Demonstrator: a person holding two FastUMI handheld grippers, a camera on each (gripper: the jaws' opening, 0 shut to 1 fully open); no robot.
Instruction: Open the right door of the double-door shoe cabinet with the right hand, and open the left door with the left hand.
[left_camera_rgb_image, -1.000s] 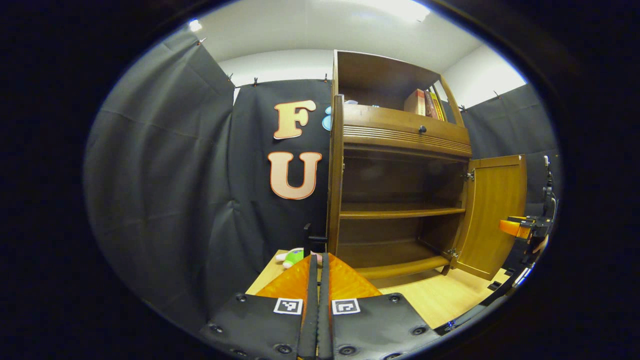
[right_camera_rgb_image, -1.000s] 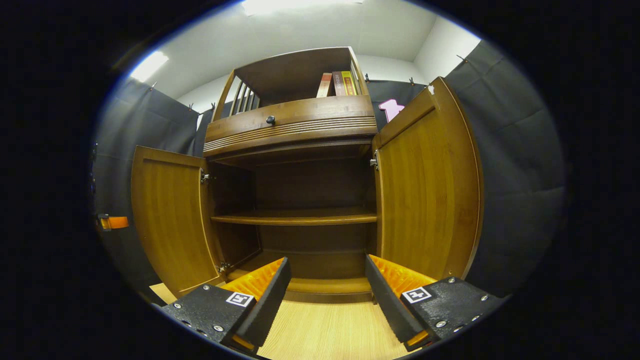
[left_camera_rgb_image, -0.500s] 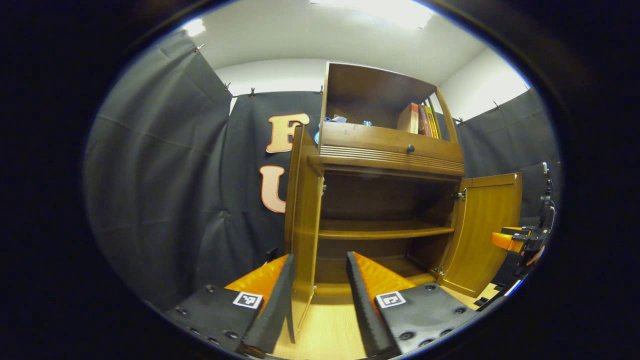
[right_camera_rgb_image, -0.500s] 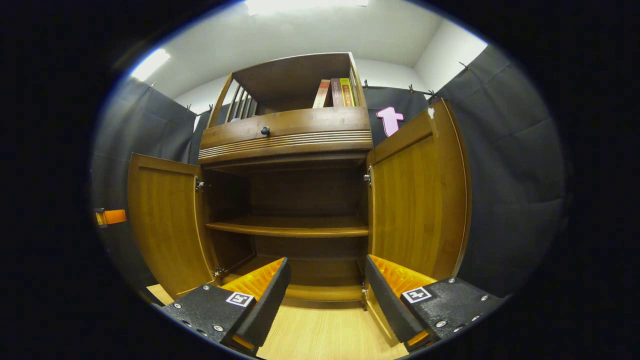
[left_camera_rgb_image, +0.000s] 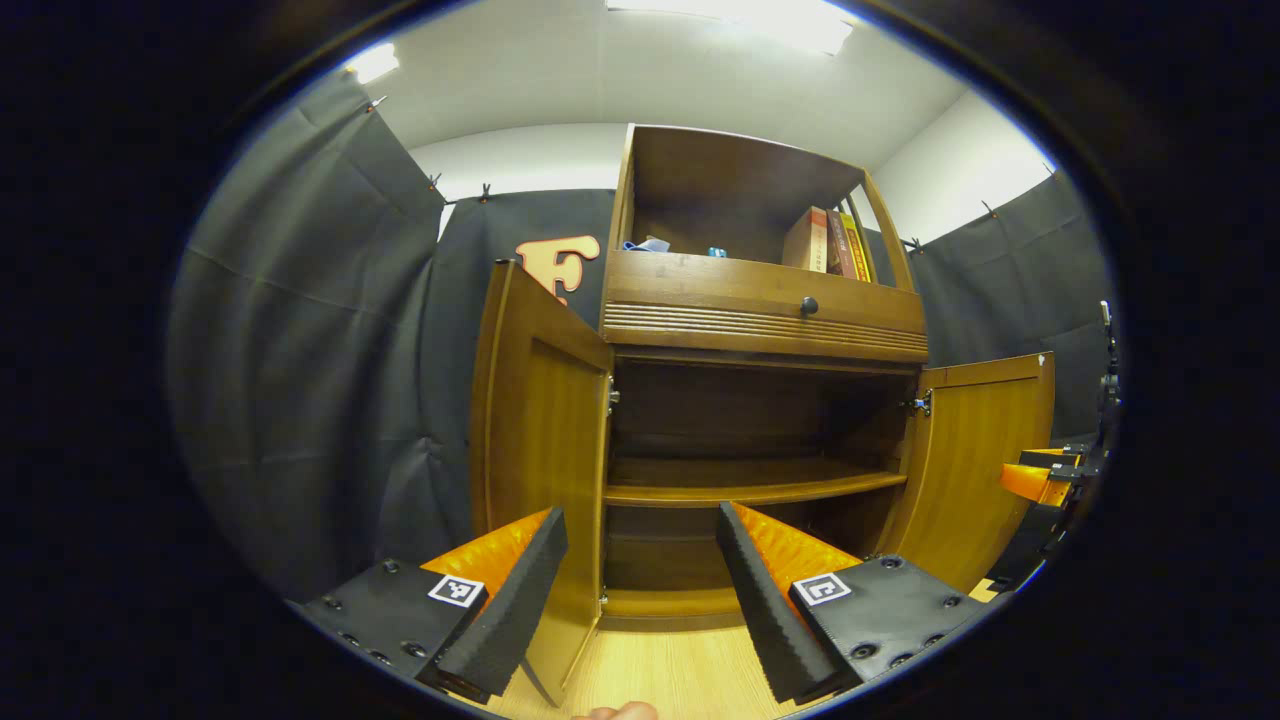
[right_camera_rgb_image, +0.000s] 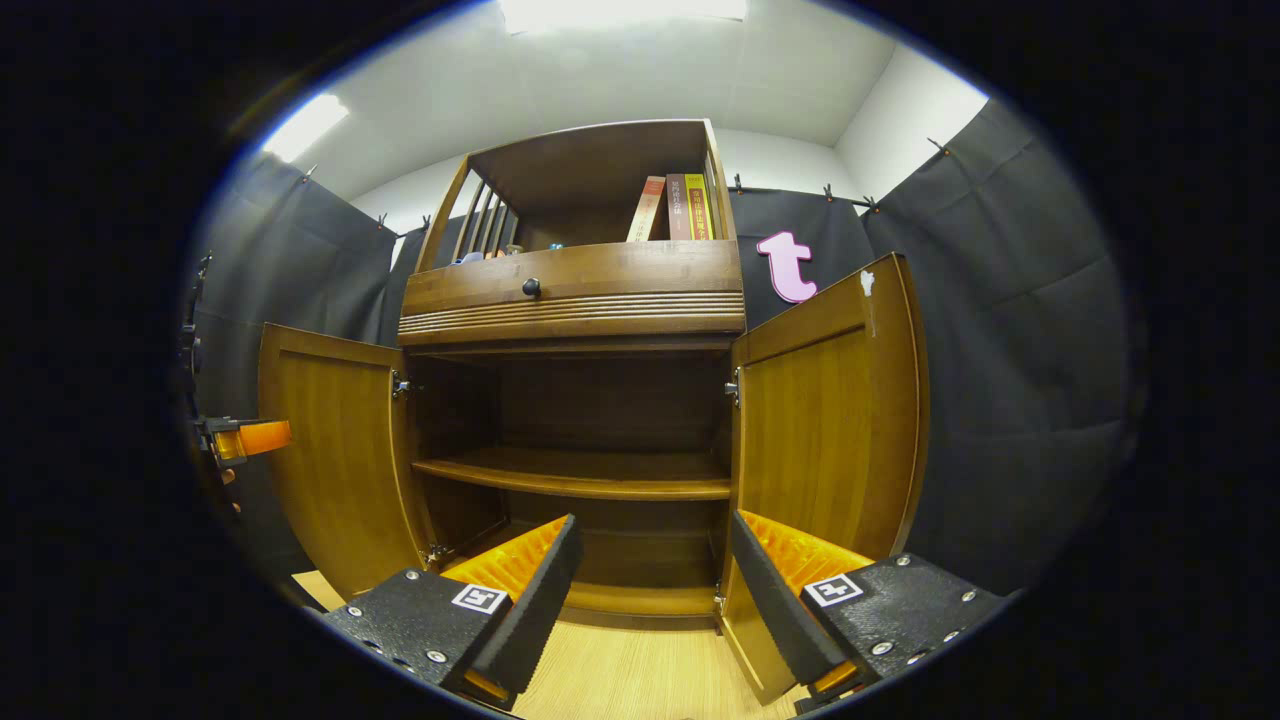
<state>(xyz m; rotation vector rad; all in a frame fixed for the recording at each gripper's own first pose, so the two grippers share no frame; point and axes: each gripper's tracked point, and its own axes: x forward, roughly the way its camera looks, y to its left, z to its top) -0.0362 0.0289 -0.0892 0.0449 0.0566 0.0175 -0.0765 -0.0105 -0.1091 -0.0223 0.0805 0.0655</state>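
Shoe cabinet (right_camera_rgb_image: 600, 400) doors wide, lower shelves bare.

Some books (left_camera_rgb_image: 832, 241) stand upright at the right end of the open top shelf, close together and touching; in the right gripper view the books (right_camera_rgb_image: 672, 208) have a reddish, a dark and a yellow spine. Small blue things (left_camera_rgb_image: 648, 244) lie at the left part of the same shelf; what they are I cannot tell. Below the shelf there is a drawer (right_camera_rgb_image: 570, 283) with a dark round knob (right_camera_rgb_image: 531, 288) in the middle. The floor (right_camera_rgb_image: 640, 680) is of light wood. A ceiling lamp (left_camera_rgb_image: 760, 15) shines bright above, on the white ceiling (right_camera_rgb_image: 600, 70).
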